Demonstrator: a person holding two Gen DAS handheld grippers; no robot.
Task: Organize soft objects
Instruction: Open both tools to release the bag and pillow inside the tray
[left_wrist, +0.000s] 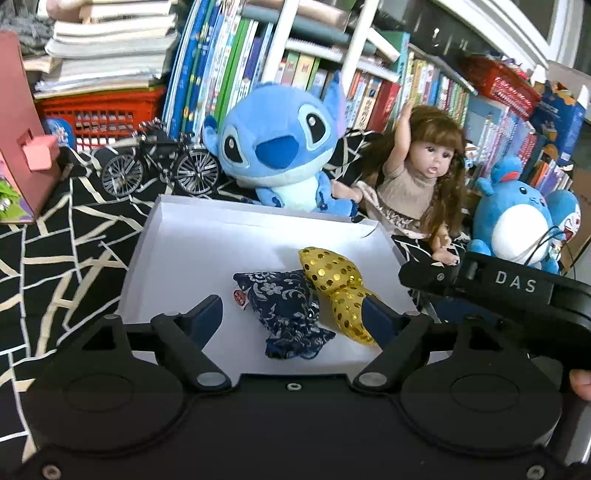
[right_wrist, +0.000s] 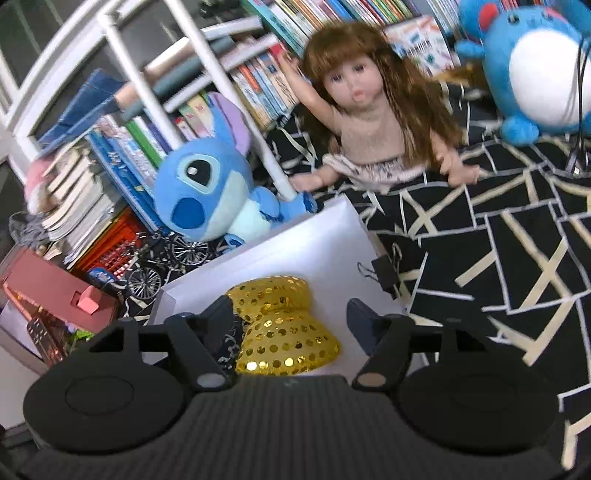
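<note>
Both grippers, left (left_wrist: 291, 314) and right (right_wrist: 290, 317), hang wide and empty over white tray (left_wrist: 207, 236); navy pouch (left_wrist: 284, 314) and gold pouch (left_wrist: 332, 280) lie touching inside.

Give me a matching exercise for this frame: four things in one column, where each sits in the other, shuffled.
Things
1. gold sequin pouch
2. model bicycle
3. doll
4. binder clip

Places
A. on the patterned cloth just outside the white tray's right edge
B. inside the white tray, beside the dark blue floral pouch
C. between the big-eared blue plush and the round blue plush
D. left of the big-eared blue plush, in front of the red basket

Pairs: 1-B, 2-D, 3-C, 4-A
</note>
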